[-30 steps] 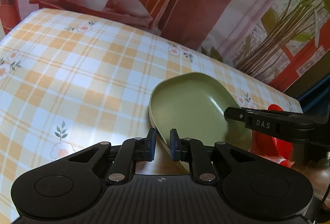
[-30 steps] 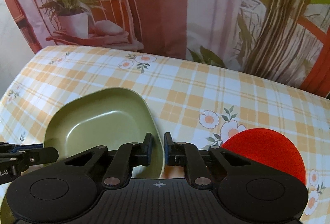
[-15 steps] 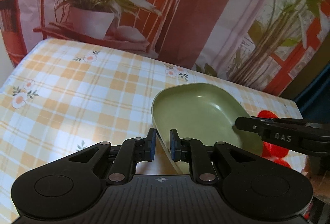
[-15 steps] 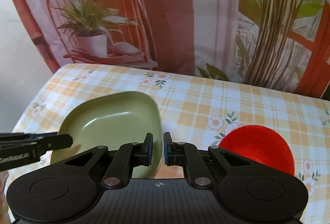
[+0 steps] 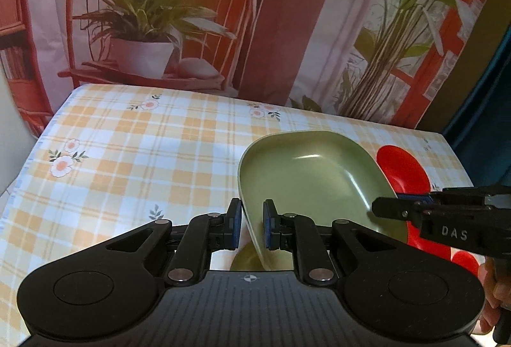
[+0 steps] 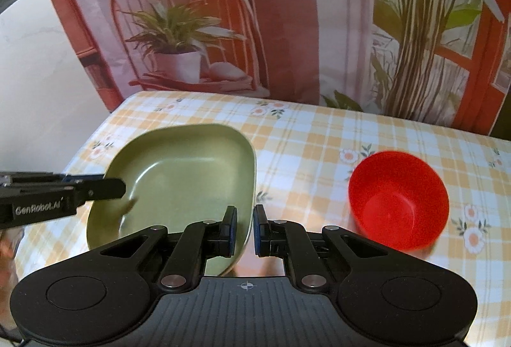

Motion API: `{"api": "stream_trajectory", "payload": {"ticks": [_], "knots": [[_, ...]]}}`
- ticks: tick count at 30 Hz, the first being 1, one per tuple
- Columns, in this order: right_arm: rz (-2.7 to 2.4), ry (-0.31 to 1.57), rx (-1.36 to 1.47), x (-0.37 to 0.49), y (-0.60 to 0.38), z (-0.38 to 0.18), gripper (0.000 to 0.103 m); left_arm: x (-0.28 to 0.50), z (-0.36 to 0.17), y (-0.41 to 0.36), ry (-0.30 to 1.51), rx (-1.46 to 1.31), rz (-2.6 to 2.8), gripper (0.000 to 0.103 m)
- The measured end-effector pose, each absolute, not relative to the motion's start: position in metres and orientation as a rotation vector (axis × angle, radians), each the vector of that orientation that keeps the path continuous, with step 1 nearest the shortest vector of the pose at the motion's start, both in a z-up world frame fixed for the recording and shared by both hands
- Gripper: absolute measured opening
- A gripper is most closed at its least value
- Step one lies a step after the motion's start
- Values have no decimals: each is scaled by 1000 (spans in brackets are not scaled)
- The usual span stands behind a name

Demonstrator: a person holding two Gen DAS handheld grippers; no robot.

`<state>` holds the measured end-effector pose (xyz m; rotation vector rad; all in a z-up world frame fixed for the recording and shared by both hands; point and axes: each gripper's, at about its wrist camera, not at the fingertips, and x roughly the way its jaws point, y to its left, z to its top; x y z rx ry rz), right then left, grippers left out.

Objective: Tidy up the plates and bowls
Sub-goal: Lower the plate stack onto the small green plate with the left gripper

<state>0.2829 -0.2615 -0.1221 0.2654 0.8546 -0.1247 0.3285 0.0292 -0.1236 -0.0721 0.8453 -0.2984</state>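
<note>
A green squarish plate [image 5: 313,174] is held up in the air above the table by both grippers. My left gripper [image 5: 250,227] is shut on its left rim. My right gripper [image 6: 244,230] is shut on its right rim; the plate also shows in the right wrist view [image 6: 182,184]. A red bowl [image 6: 397,200] stands on the checked tablecloth to the right of the plate, and shows behind the plate in the left wrist view [image 5: 402,171]. A second green dish [image 5: 244,259] shows partly below the plate, mostly hidden.
The table [image 5: 127,161] has a yellow checked cloth with flowers. A printed backdrop [image 6: 287,11] of a chair and plants hangs behind its far edge. More red pieces [image 5: 463,262] lie at the right, partly hidden behind the right gripper.
Both grippers have lifted the green plate higher above the table and pulled back. The red bowl now shows its full inside, and the far table edge has come into view.
</note>
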Motion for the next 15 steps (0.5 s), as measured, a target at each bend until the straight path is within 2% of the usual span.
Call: {"api": "stream_trajectory", "payload": {"ticks": [15], "knots": [[-104, 837, 331, 231, -239, -132, 10, 296, -131, 35, 853, 5, -339, 15]]}}
